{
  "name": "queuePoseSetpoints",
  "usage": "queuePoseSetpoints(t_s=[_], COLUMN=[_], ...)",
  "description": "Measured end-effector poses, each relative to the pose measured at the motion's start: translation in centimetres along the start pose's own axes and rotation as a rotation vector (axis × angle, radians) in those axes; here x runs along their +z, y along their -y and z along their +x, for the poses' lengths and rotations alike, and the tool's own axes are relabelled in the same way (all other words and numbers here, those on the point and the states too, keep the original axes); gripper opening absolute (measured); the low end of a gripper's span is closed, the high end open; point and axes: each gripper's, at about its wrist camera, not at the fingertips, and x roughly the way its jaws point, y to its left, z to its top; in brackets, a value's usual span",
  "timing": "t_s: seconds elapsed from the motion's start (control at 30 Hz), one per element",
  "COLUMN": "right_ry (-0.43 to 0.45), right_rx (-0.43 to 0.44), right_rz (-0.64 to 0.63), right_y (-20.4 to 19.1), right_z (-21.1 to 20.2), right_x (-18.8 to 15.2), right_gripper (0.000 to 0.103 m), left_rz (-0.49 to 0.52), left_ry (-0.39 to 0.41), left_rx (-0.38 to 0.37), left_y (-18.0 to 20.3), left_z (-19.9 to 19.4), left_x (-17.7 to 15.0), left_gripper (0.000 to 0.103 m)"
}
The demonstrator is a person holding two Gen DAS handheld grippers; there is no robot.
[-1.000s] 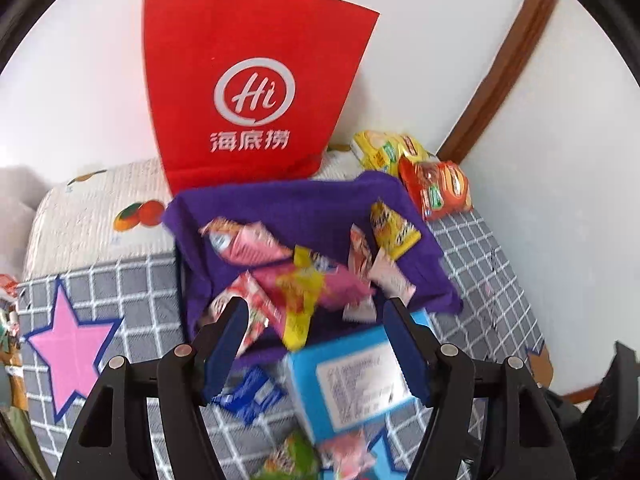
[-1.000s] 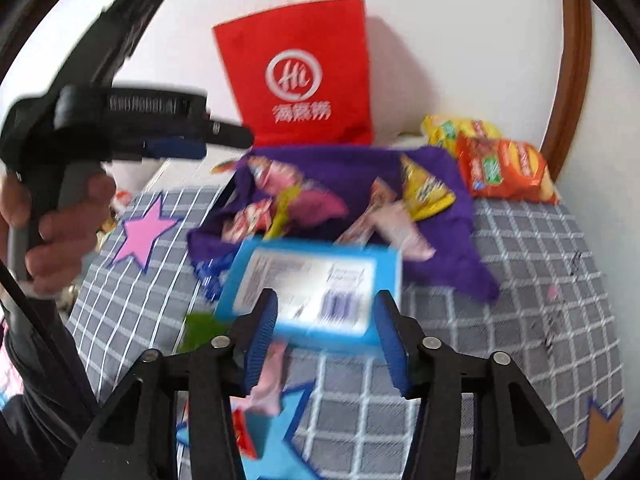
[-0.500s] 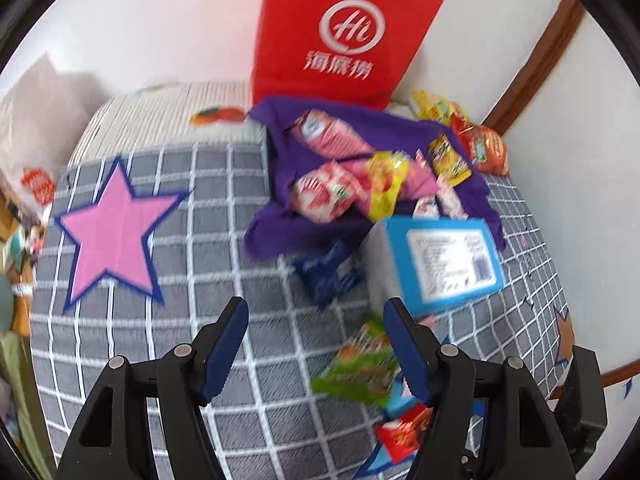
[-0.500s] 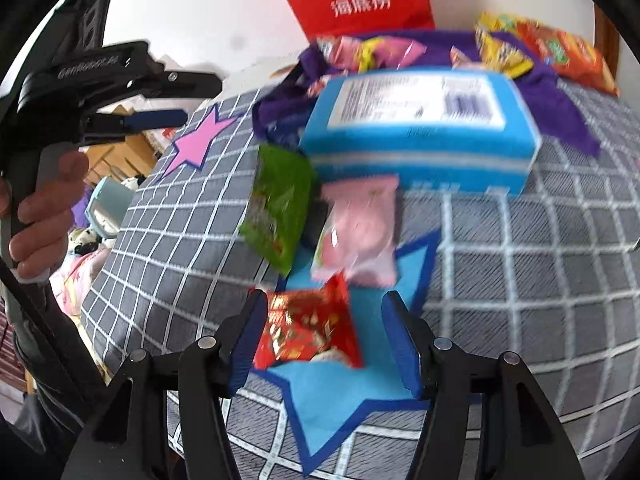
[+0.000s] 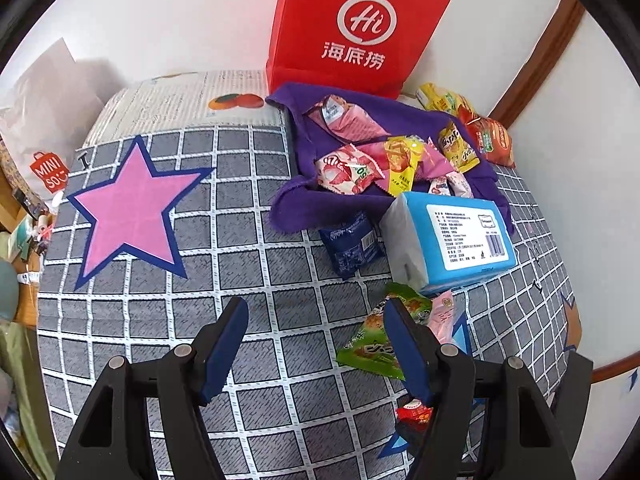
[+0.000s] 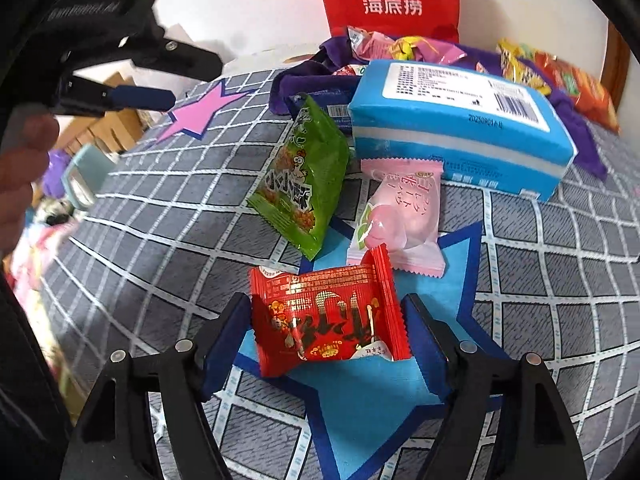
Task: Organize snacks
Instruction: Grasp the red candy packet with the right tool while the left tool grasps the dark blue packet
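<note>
Left wrist view: the left tongs (image 5: pixel 314 322) hang open over bare checked cloth (image 5: pixel 248 264), nothing between the jaws. Just right of the right finger lies a green packet (image 5: pixel 370 344), with a blue box (image 5: pixel 452 240) ahead-right, and beyond that a purple cloth (image 5: pixel 400 120) heaped with snacks below a red bag (image 5: pixel 356 28).

Right wrist view: the right tongs (image 6: pixel 326 318) are opening, a red packet (image 6: pixel 328 316) lying between the jaws on a blue star (image 6: pixel 380 392). Ahead sit a pink packet (image 6: pixel 400 216), the green packet (image 6: pixel 304 176) and the blue box (image 6: pixel 460 120). The left tongs (image 6: pixel 160 98) show far left.
</note>
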Motion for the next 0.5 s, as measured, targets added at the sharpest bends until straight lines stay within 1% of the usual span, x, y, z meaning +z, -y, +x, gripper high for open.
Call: queuePoseSetpoints(t_s=[0.03,0.07,0.1,0.17,0.2,0.33,0.43,0.5], right_ry=[0.006,0.015,0.022,0.029,0.032,0.049,0.096,0.139], right_rx=[-0.03,-0.061,-0.066,-0.048,-0.041,-0.052,-0.075,-0.116], right_rz=[-0.021,-0.052,-0.073,-0.087,-0.085,-0.035,-0.004,0.017], right_y=[-0.3,-0.5,-0.5,-0.2,-0.1,1.7,3.6,5.2], right_z=[0.2,0.2,0.2,-0.1,-0.4,-1.4,-2.9,-4.2], right_x=[0.0,-0.2,-0.3,-0.2,-0.3,0.0,0.3,0.6], right_gripper=[0.07,0.068,0.067,0.055,0.053,0.053,0.053,0.053], left_rz=[-0.003,-0.004,-0.003,0.002,0.005,0.008,-0.005,-0.007], left_ry=[-0.008,-0.012,-0.019,-0.03,-0.034,-0.038,-0.023,-0.016], left_rx=[-0.004,-0.006,-0.008,-0.009,-0.01,-0.025,-0.051,-0.062], left_y=[0.0,0.1,0.1,0.3,0.5,0.8,1.0,1.2], left_z=[0.4,0.7,1.0,1.6,1.9,3.1,3.7,4.1], left_x=[0.0,-0.1,-0.1,-0.2,-0.2,0.0,0.5,0.8], left_gripper=[0.068,0.068,0.068,0.068,0.068,0.068,0.068,0.068])
